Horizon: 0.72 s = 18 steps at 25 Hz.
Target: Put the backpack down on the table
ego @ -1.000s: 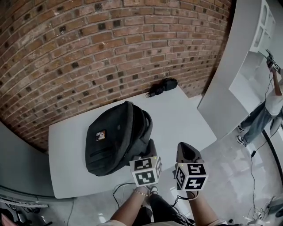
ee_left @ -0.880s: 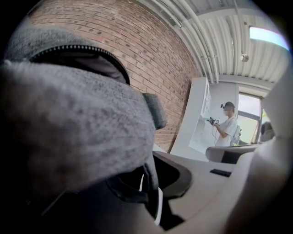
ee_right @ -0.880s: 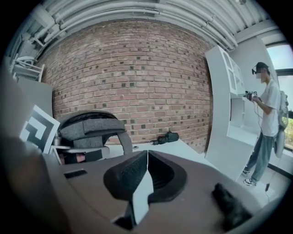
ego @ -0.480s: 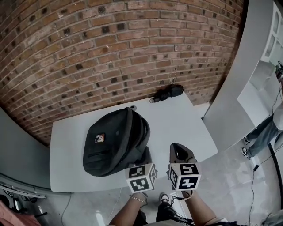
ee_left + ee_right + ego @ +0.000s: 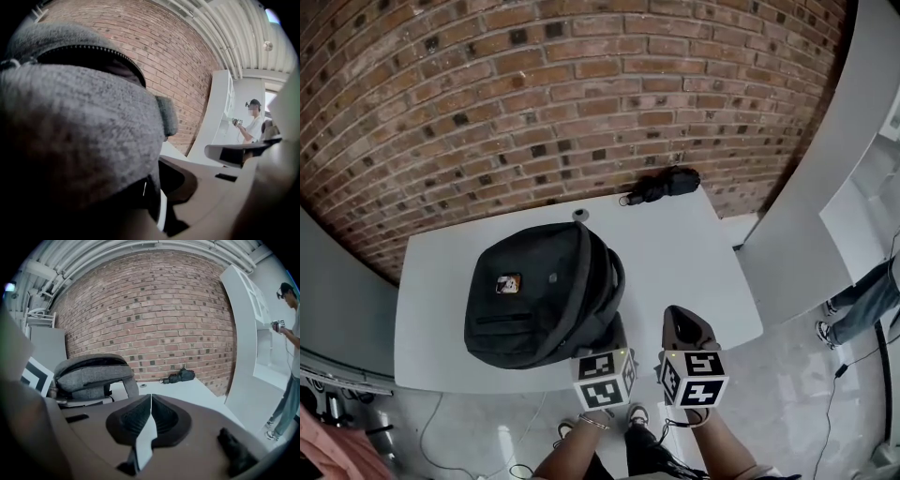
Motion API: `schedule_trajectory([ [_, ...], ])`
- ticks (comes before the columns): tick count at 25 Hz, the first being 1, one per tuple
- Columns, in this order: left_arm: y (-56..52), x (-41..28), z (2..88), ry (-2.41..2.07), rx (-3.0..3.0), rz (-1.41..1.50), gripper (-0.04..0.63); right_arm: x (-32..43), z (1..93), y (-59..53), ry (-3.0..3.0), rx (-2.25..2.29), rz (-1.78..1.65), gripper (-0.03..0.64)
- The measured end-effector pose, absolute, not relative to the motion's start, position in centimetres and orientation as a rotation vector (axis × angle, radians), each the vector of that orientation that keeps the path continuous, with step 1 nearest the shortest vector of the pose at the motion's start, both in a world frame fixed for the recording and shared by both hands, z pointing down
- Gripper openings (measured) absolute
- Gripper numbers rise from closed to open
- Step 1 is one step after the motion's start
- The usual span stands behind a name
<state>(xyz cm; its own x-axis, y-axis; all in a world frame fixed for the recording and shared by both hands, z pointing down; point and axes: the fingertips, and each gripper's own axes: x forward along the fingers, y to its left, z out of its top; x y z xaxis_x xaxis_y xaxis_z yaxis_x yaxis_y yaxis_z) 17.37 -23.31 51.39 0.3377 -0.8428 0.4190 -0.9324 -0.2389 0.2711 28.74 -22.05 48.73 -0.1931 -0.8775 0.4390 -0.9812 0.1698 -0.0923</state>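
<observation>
A dark grey backpack (image 5: 539,300) rests on the white table (image 5: 675,253), its front panel with a small badge facing up. My left gripper (image 5: 617,326) is at the backpack's near right edge, jaws nearly together on its fabric. In the left gripper view the grey backpack (image 5: 84,140) fills the left side and hides one jaw of the left gripper (image 5: 157,187). My right gripper (image 5: 682,319) hangs beside it over the table's front edge. The right gripper (image 5: 151,397) is shut with nothing in it, and the backpack (image 5: 91,373) shows to its left.
A small black bundle (image 5: 661,186) and a small round disc (image 5: 580,215) lie at the table's back edge, against the brick wall (image 5: 534,112). A white curved partition (image 5: 806,234) stands to the right. A person (image 5: 286,348) stands by the white shelves at far right.
The backpack has settled lower and flatter on the table. Both grippers have sunk a little, and the left one stays at the backpack's near right edge.
</observation>
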Motion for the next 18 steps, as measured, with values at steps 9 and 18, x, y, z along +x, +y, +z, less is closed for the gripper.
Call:
schedule_trajectory([
  [9,-23.9,20.3,55.4,-1.589,2.116,0.325,0.035,31.9,54.2,-22.2,-2.148,1.726,0.576,0.031],
  [18,-24.2,22.7,60.0,-1.629,2.047,0.369,0.035,34.7,58.0,-22.0,-2.135,1.7,0.638,0.031],
])
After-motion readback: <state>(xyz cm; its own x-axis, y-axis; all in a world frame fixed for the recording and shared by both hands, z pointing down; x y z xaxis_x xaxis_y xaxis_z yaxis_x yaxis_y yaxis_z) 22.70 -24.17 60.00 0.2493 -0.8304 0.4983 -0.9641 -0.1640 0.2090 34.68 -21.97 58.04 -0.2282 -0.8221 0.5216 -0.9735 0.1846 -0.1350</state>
